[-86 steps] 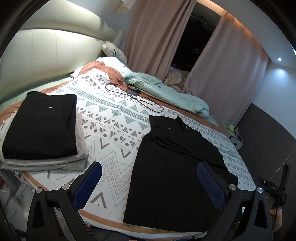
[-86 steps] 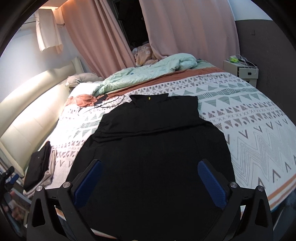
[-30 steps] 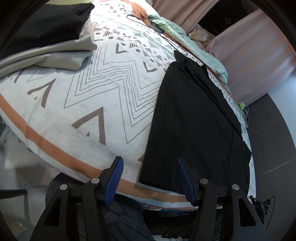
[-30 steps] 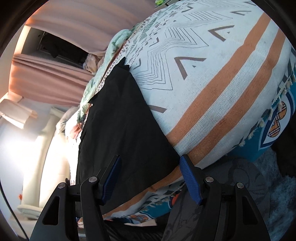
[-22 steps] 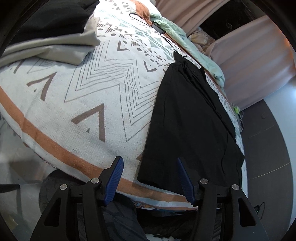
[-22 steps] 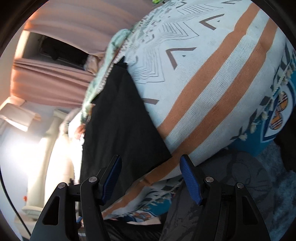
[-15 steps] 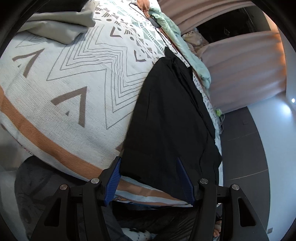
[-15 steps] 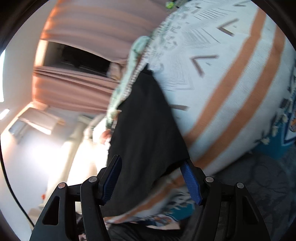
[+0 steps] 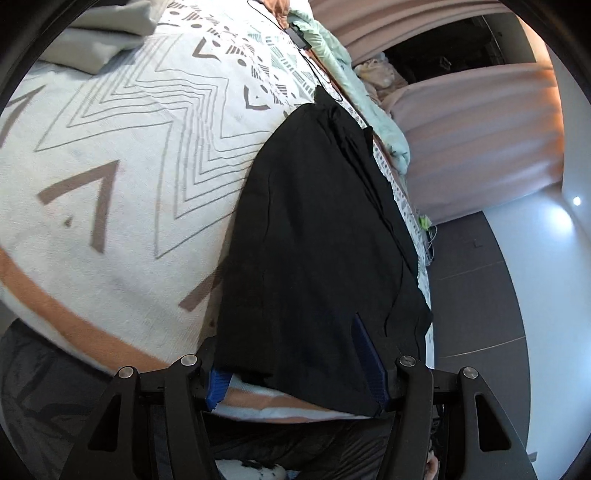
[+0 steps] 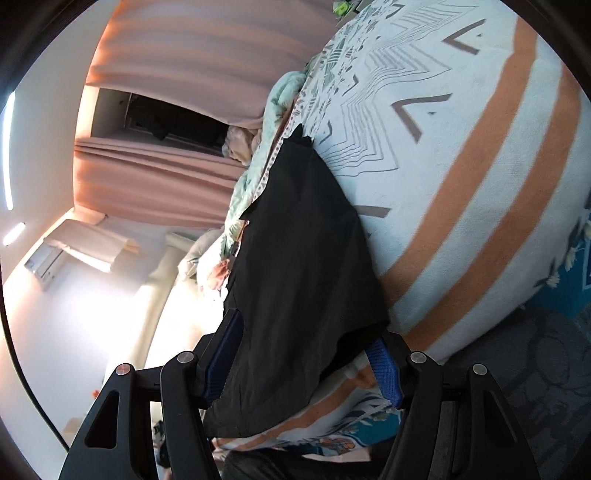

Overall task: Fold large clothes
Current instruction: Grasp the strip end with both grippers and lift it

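A large black garment [image 9: 317, 229] lies flat on the patterned bedspread [image 9: 122, 155], its hem hanging over the foot edge of the bed. My left gripper [image 9: 295, 376] is open, its blue pads straddling the hem's left corner. In the right wrist view the same garment [image 10: 295, 258] runs away from me, and my right gripper [image 10: 306, 365] is open around the hem's right corner. The cloth lies between the pads of both grippers, not pinched.
A folded grey and black pile [image 9: 103, 33] sits at the bed's far left. A black cable [image 9: 299, 33] and a mint quilt [image 9: 354, 77] lie near the head. Pink curtains [image 10: 170, 66] hang behind. Dark rug [image 10: 535, 369] on the floor below.
Both grippers dropped from above the bed to its foot edge, narrowed their jaws, and moved forward until the garment's hem corners sit between the pads.
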A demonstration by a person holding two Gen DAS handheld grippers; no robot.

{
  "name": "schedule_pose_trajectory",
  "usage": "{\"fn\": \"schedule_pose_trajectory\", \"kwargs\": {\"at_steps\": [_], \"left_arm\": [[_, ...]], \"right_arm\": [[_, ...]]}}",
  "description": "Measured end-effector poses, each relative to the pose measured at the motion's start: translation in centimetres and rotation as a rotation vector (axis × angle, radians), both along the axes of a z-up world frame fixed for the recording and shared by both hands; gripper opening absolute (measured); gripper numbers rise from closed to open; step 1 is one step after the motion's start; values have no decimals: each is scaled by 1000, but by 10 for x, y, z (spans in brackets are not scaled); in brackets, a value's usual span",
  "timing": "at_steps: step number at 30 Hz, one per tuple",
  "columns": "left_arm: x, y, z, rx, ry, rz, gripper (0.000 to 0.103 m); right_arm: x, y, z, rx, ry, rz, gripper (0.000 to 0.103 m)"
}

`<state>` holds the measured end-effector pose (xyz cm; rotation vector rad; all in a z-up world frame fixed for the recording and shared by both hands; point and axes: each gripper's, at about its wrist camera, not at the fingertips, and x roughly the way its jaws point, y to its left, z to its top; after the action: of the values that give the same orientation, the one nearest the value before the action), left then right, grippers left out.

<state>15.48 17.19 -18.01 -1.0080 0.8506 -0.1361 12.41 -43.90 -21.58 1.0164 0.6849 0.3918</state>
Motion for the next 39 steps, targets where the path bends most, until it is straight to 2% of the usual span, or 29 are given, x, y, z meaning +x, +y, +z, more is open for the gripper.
{"fn": "schedule_pose_trajectory", "kwargs": {"at_steps": [5, 8, 11, 12, 13, 16, 21, 28, 39], "left_arm": [[18, -4, -6, -3, 2, 13, 57], [27, -8, -7, 11, 11, 17, 48], [30, -8, -10, 27, 24, 32, 29], [30, -7, -12, 35, 36, 44, 15], [28, -5, -14, 31, 47, 59, 9], [17, 0, -10, 4, 3, 95, 4], [1, 4, 18, -15, -104, 123, 2], [-30, 2, 64, -20, -223, 133, 2], [-80, -4, 112, -39, -335, 143, 2]], "right_arm": [[18, 4, 2, -31, 26, -14, 64], [24, 5, 2, -42, 47, -23, 51], [32, 7, -3, -71, 89, -71, 27], [32, 5, -5, -59, 101, -89, 15], [32, 5, -5, -59, 101, -89, 9], [28, 3, -2, -13, 74, -113, 5], [8, 8, 39, -50, -15, -106, 4], [-20, 13, 80, -59, -85, -94, 4], [-70, 14, 127, -82, -167, -60, 4]]}}
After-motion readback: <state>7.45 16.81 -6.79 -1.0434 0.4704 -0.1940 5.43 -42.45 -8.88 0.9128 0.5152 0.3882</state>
